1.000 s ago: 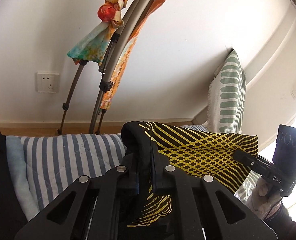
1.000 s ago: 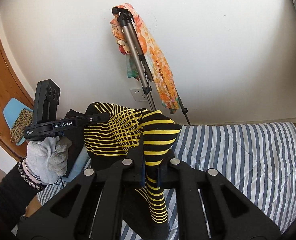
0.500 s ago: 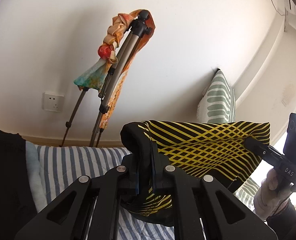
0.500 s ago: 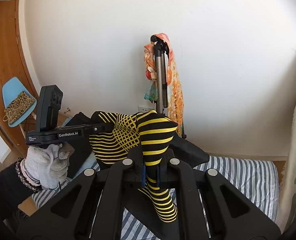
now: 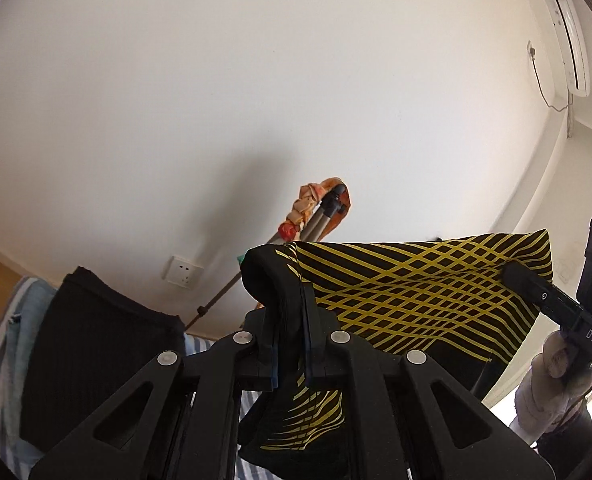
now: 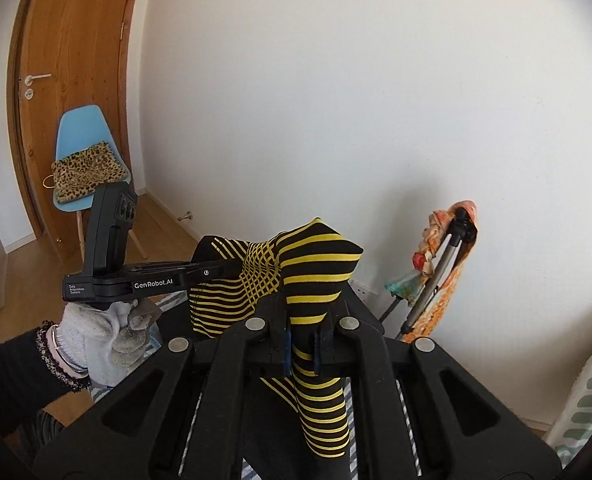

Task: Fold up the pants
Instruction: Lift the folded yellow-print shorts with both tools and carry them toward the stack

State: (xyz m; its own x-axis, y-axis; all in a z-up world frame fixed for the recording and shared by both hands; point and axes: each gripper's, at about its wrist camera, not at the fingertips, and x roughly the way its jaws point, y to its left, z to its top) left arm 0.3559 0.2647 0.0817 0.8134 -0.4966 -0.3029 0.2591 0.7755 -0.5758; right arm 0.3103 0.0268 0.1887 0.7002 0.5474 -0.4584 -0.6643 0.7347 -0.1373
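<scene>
Between two clamped tools, one pair of pants hangs.

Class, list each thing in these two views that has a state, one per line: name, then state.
pants: lifted, stretched between both grippers
left gripper: jaws shut on pants
right gripper: jaws shut on pants
door: closed
tripod: legs folded, leaning, scarf draped
blue chair: leopard-print bag on seat
</scene>
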